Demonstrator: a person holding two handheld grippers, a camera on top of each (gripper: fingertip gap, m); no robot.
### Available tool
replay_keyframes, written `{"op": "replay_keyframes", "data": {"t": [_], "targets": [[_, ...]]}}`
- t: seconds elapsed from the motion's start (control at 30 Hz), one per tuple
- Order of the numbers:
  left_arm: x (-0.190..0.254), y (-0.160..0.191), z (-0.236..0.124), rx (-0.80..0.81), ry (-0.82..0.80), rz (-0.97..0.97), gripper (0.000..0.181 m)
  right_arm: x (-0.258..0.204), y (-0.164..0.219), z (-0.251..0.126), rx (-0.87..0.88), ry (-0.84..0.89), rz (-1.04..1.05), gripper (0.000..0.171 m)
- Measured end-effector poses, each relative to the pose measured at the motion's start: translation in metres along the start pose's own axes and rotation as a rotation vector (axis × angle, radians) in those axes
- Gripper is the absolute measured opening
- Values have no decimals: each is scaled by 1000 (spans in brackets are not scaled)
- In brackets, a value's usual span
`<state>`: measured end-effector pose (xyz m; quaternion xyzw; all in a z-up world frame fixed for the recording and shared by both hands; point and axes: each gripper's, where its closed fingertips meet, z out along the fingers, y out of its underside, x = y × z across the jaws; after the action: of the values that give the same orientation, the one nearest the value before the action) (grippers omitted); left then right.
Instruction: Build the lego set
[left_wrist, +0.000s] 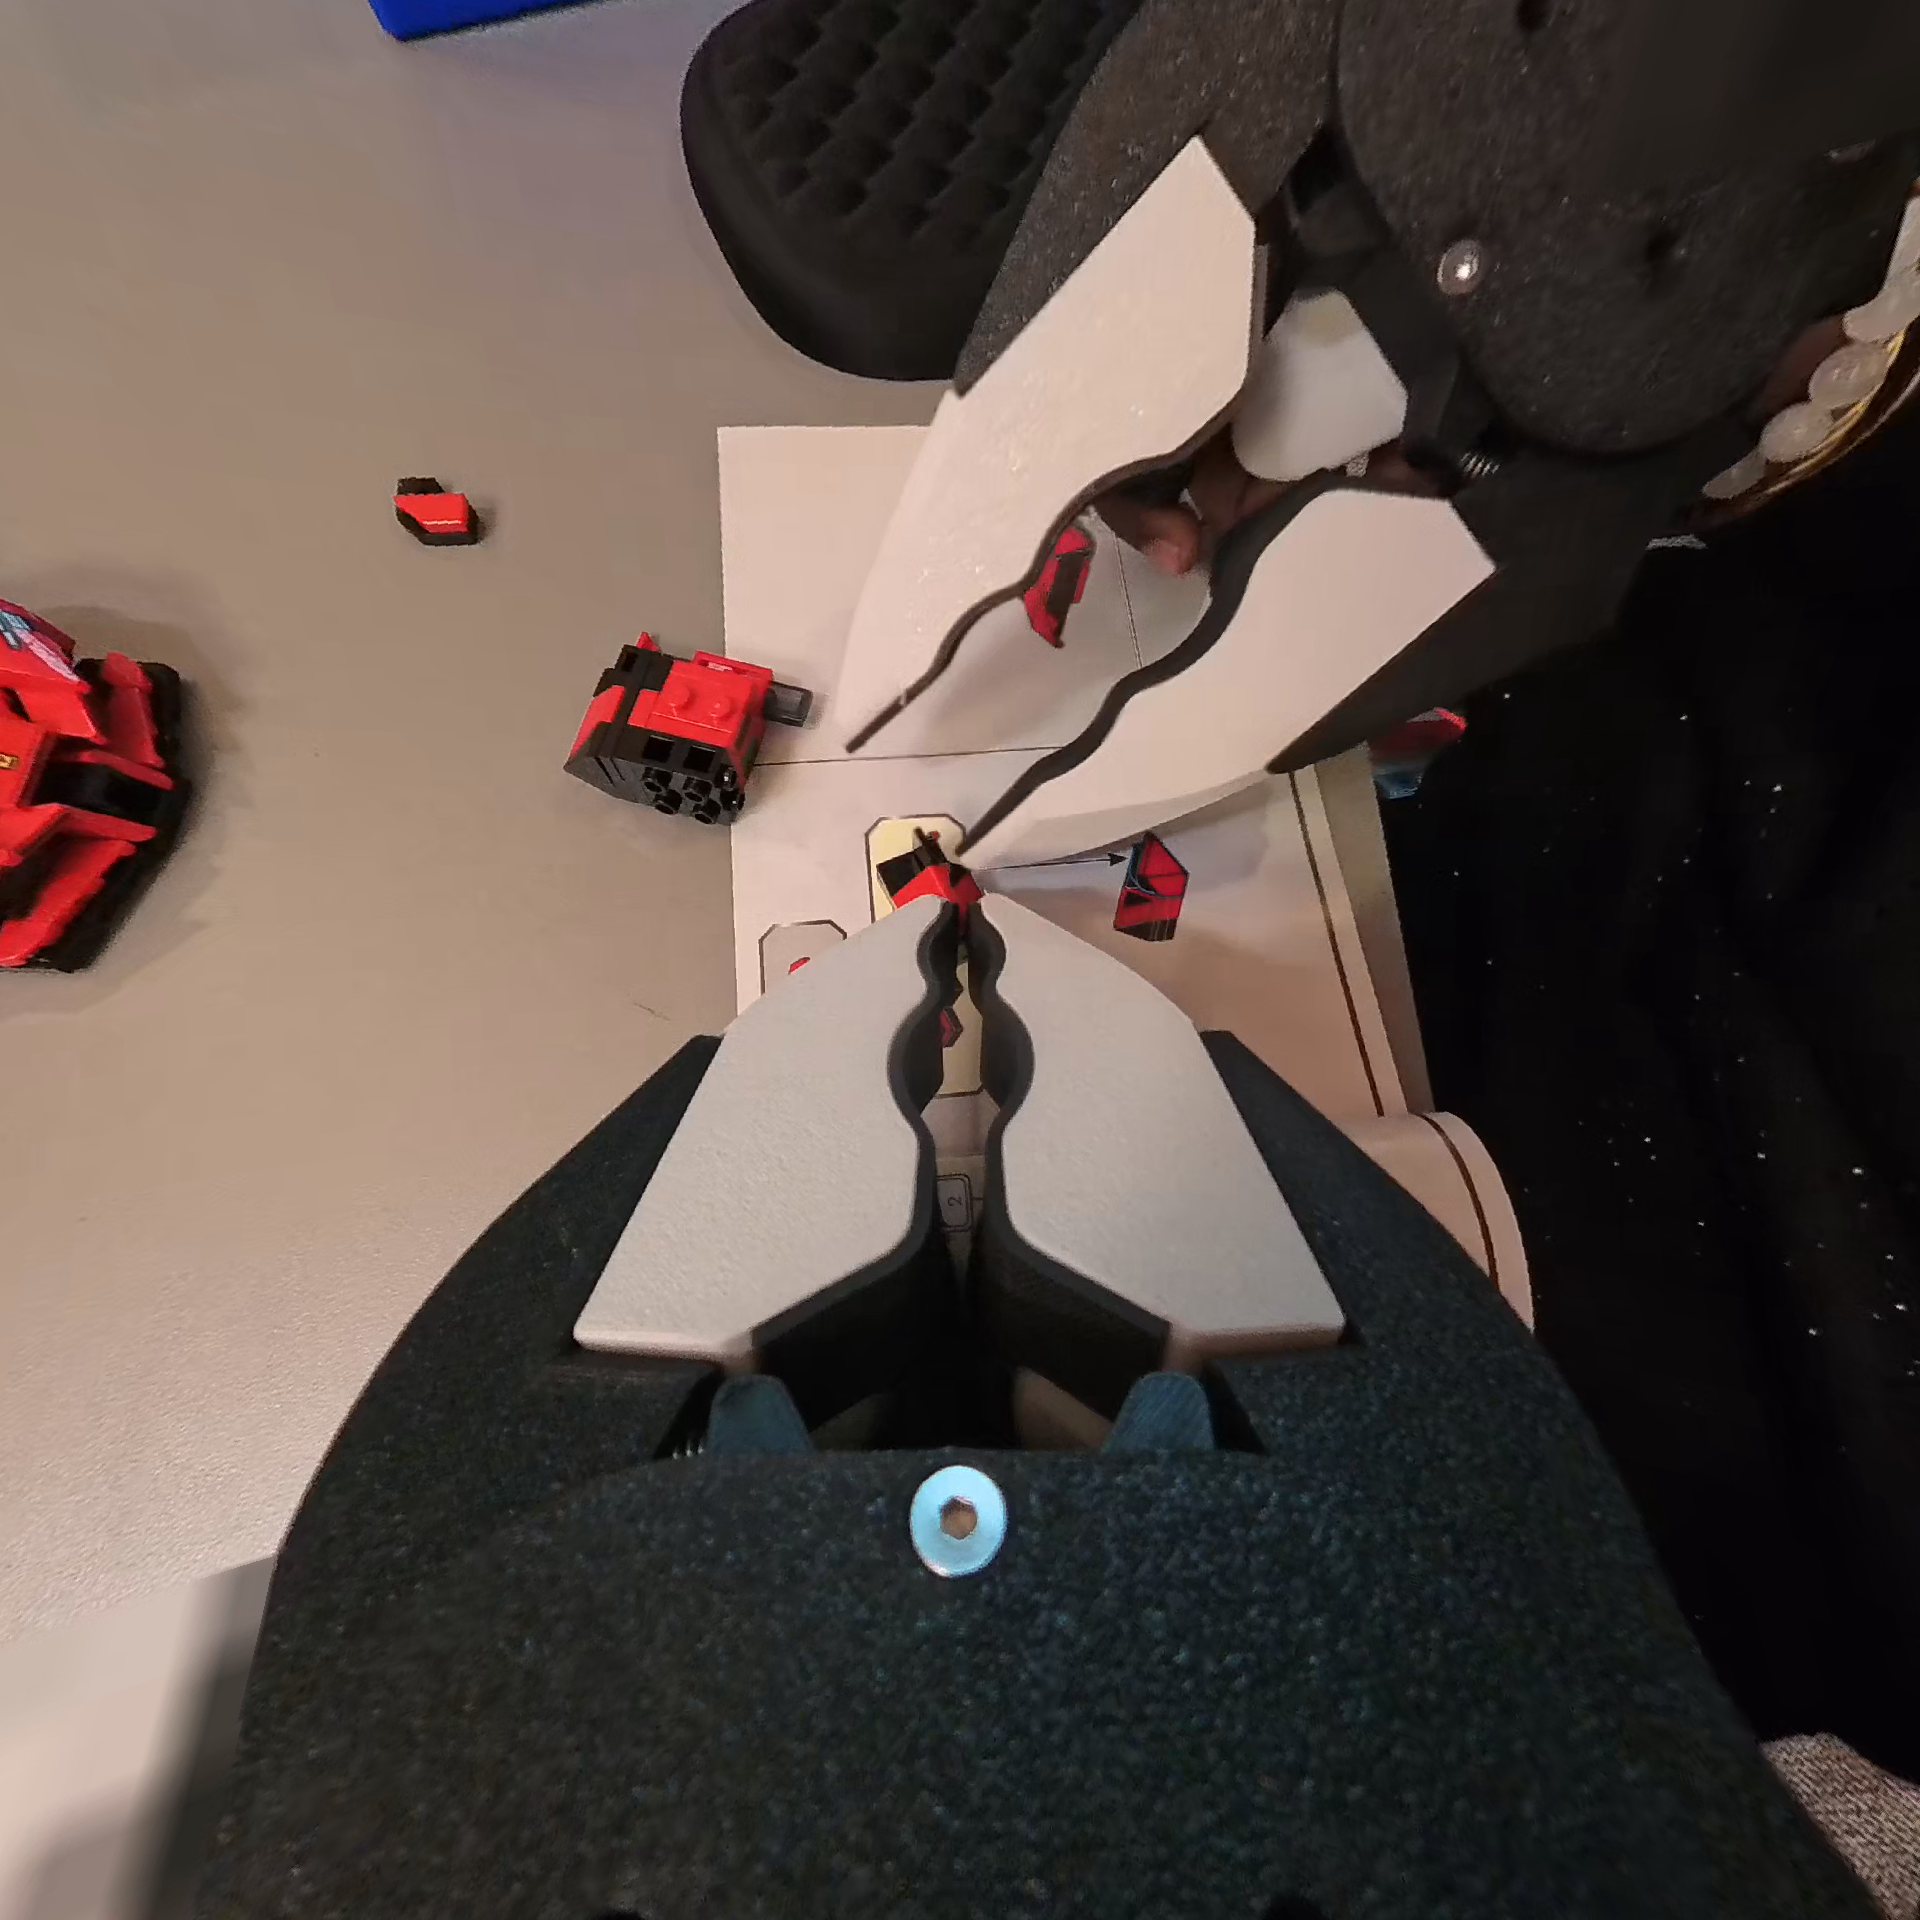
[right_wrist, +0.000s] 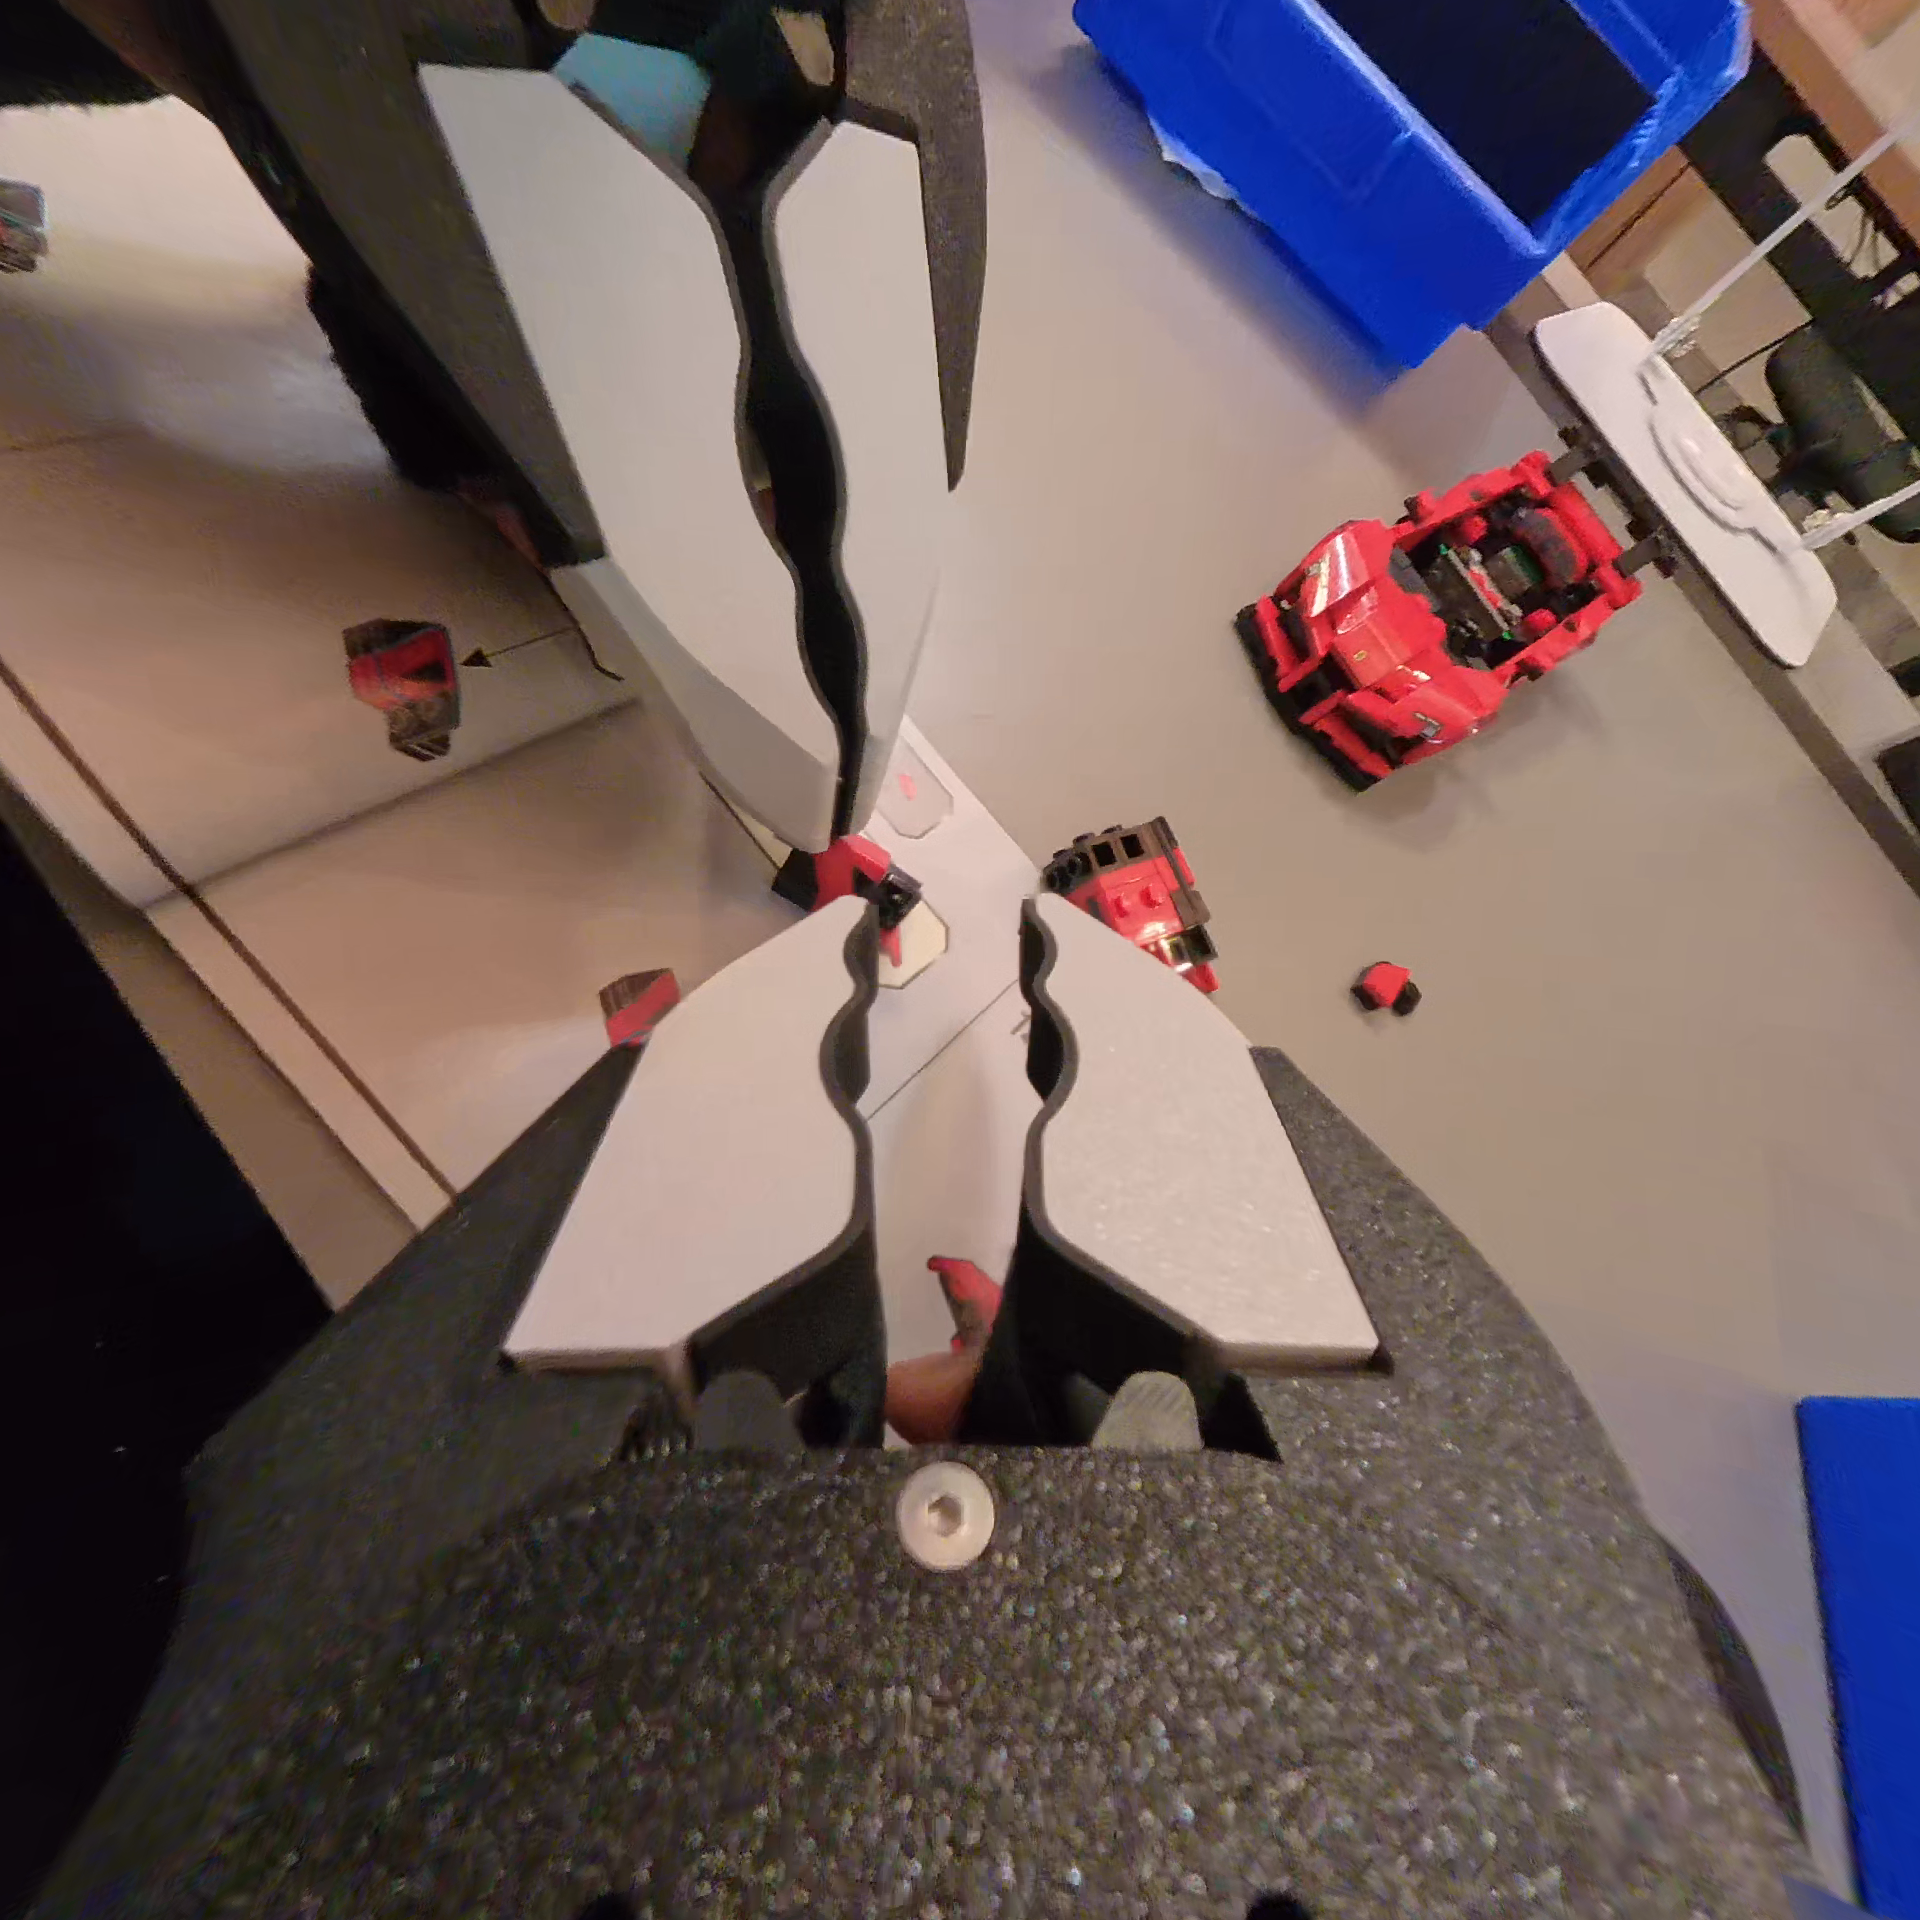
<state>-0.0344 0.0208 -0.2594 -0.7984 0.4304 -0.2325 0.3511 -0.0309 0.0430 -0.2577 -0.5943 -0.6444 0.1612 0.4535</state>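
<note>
Left gripper (left_wrist: 951, 906): its two fingers are pressed together on a tiny red and black piece (left_wrist: 928, 878), in the middle of the left wrist view; the piece sits just over the instruction sheet (left_wrist: 800, 520)
Right gripper (right_wrist: 945, 904): its fingers are spread apart and hold nothing; one tip is right beside the tiny piece, and I cannot tell if it touches
Step in hand: it looks like the little piece is being fixed or passed from one gripper to the other
How to do it well: keep the left pinch tight and still; close the right fingers slowly on the bare end; push straight so it does not pop out
Other bricks: a red and black block (left_wrist: 675, 732) lies left of the sheet; a small loose brick (left_wrist: 436, 511) is at the upper left; the red car (right_wrist: 1444, 613) waits at the right of the right wrist view
Blue bin (right_wrist: 1392, 156): upper right, well apart
</note>
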Motion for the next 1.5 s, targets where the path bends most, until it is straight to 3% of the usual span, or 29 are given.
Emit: {"op": "replay_keyframes", "data": {"t": [0.5,0.6,0.7,0.87,0.97,1.2,1.3,1.5], "targets": [[-1,0,0,8,3,-9,1,1,-3,2,1,36,-56,25],[-1,0,0,8,6,-8,1,-4,4,2,-34,22,-76,32],[-1,0,0,9,7,-9,1,1,-12,-2,39,39,-50,27],[-2,0,0,10,8,-13,1,0,-6,2,5,29,-69,26],[-2,0,0,13,9,-12,1,-3,3,3,-41,6,-67,37],[-1,0,0,22,17,-1,1,-1,-8,3,15,12,-56,30],[-1,0,0,24,26,0,1,-1,2,3,-45,-7,-57,39],[-2,0,0,25,26,1,2,2,-8,4,12,3,-40,33]]}}
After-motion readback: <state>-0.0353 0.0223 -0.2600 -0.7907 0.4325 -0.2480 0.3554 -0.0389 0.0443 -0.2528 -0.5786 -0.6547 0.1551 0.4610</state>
